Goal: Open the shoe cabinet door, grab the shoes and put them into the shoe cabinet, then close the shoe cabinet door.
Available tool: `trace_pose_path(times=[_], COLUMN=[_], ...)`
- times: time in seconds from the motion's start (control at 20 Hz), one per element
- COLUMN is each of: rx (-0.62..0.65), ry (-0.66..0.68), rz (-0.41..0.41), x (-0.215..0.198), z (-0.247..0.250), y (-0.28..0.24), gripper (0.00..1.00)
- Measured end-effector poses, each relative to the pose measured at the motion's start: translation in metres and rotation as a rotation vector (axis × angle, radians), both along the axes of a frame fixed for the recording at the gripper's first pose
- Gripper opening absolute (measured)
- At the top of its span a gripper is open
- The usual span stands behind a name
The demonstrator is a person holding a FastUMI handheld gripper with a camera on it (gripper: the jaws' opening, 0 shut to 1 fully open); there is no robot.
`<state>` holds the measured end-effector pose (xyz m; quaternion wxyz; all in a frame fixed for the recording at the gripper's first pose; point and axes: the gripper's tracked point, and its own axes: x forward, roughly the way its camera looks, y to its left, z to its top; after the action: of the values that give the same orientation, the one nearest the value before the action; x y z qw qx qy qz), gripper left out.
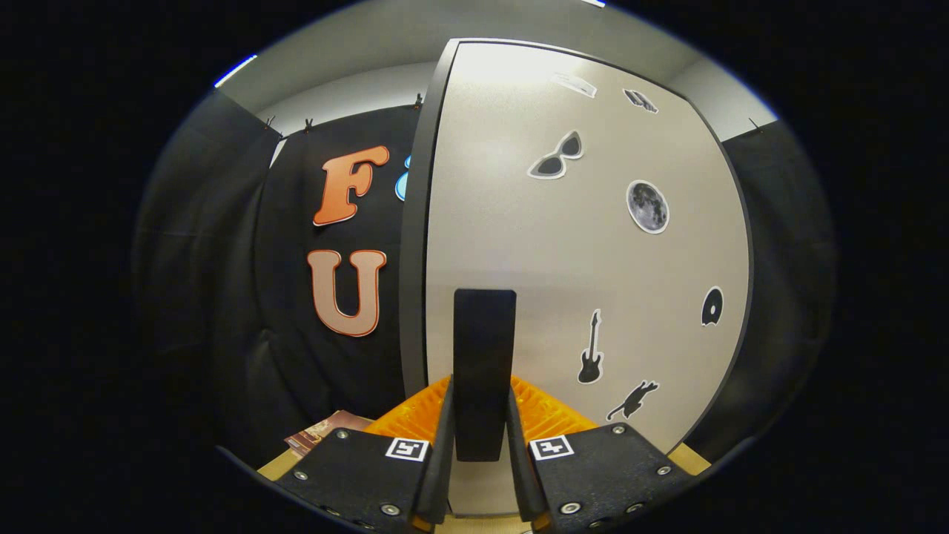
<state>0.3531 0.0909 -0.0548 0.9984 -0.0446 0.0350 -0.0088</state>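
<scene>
the gripper [482, 445] points straight at the shoe cabinet door [586, 252], its fingers narrowed and pressing both sides of the upright black handle [484, 363] that stands between them at 12 o'clock. the door is a flat pale grey panel with a matte, faintly speckled face and a dark rim, close ahead. stickers dot it: sunglasses [556, 156] at 1 o'clock, a moon [647, 207] and a disc [712, 306] toward 2 o'clock, a guitar [590, 348] and a cat [632, 400] nearer the handle. a brown booklet [320, 433] lies at 9 o'clock of the fingers.
</scene>
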Motion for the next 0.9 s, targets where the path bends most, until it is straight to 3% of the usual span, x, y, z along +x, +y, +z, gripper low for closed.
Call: trace_pose_path(times=[0.35, 0.9], rx=[0.003, 0.033], ry=[0.007, -0.004], rz=[0.013, 0.086], x=[-0.016, -0.09], z=[0.001, 0.01], y=[-0.002, -0.025], gripper=[0.3, 0.3])
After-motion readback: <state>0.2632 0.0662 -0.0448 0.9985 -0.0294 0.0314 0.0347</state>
